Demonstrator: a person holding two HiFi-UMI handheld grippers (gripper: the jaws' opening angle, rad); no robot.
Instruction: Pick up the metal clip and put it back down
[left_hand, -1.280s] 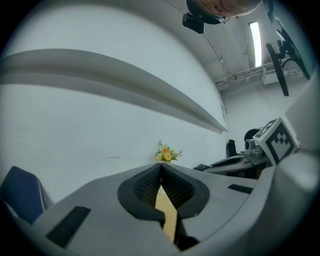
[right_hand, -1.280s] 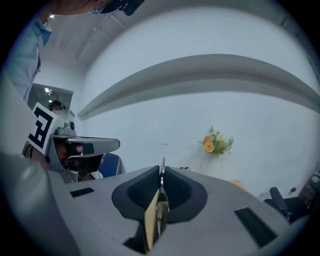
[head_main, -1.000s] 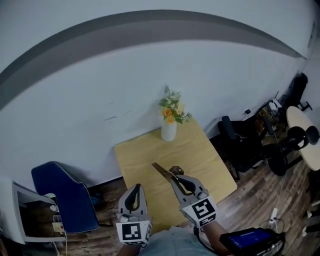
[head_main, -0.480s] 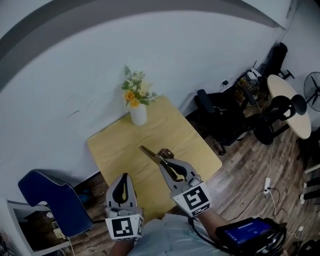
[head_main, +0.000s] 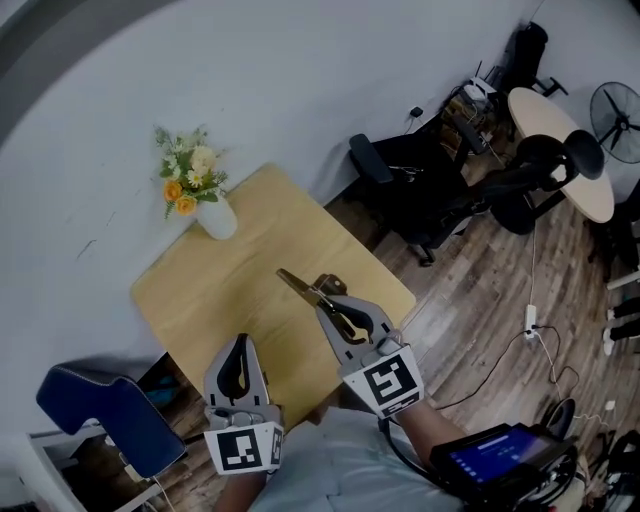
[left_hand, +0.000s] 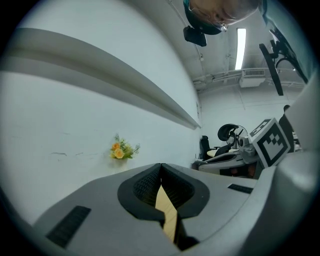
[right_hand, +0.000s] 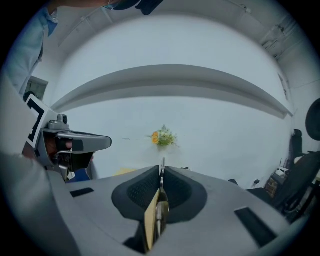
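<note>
Here the right gripper (head_main: 326, 304) is clenched on the clip (head_main: 297, 286), a thin brass-coloured strip that juts out past the fingertips over the near right part of the tabletop (head_main: 225, 295). The right gripper view shows it edge-on, pinched between the pads. A small brown thing (head_main: 331, 285) lies just beside the clip, near the right edge. The left gripper (head_main: 240, 347) hangs at the near edge, jaws pressed together on nothing. A vase (head_main: 216, 221) of flowers stands at the far left corner.
</note>
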